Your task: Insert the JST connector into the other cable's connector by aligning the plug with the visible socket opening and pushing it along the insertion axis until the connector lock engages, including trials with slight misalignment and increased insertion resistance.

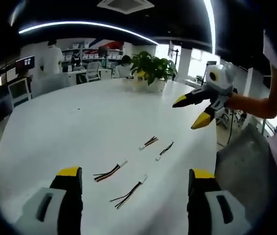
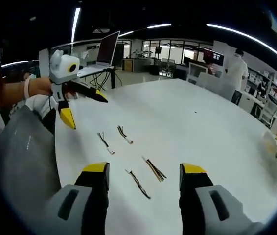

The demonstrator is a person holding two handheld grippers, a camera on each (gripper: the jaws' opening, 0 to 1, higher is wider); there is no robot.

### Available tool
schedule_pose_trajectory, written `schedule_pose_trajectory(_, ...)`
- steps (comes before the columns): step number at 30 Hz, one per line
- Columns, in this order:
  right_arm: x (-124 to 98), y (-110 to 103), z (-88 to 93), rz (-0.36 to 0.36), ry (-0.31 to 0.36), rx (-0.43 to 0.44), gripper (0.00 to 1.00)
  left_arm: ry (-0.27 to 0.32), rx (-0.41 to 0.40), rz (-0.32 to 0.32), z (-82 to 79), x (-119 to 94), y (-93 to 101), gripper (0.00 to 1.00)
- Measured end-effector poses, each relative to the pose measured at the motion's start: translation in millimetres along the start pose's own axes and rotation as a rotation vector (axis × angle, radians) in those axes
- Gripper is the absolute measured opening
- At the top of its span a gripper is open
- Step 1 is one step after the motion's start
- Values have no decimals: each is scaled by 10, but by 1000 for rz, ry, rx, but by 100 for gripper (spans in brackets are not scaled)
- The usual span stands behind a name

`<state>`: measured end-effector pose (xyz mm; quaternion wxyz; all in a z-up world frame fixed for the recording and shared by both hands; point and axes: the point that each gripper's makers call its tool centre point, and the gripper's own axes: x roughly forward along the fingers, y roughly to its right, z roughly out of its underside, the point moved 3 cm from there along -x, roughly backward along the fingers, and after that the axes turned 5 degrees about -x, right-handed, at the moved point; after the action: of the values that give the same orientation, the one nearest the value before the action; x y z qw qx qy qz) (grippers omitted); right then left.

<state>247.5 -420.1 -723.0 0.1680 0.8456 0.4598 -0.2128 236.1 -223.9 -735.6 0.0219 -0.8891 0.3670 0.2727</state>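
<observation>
We held both grippers above the white table (image 1: 80, 127) with nothing in either. In the left gripper view, the left gripper (image 1: 135, 178) had its yellow-tipped jaws spread wide at the bottom of the frame, released and empty; the right gripper (image 1: 197, 111) hung in the upper right of that frame, jaws parted, also empty. In the right gripper view, the right gripper (image 2: 144, 175) was likewise open at the bottom of the frame, and the left gripper (image 2: 83, 108) showed at upper left, held by a hand (image 2: 38, 87).

The task's cables lay loose on the table, four short pieces, well apart from both grippers. In the left gripper view we saw two near the lower centre, the left cable (image 1: 108, 173) and the nearest cable (image 1: 127, 194), and two further up toward the right, the upper cable (image 1: 150, 142) and the right-hand cable (image 1: 165, 150). Their white connector ends were too small for us to tell plug from socket.

We judged the main risks as these: picking two cables whose ends do not mate; gripping the thin wires rather than the connector body, so the plug swivels when pushed; and the light cables sliding on the smooth table under a closing jaw. A plug held skewed could jam at the socket mouth, and forcing it could bend pins or leave the lock unengaged.
</observation>
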Motion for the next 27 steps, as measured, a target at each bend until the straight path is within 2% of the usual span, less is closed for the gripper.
schedule_pose_trajectory(6,81,62,-23,-3,7,-15,56,33,26,1,-117,80,-81,87)
schedule_pose_trajectory(17,277,162,40,-35,-17,-53,53,-8,75,39,-31,269,-128,81)
schedule_pose_trajectory(21,367,174,54,-52,-2,-64,51,2,84,45,-38,344,-163,80)
schedule_pose_trajectory(27,518,151,116,-99,28,-56,45,31,98,71,-38,434,-245,73)
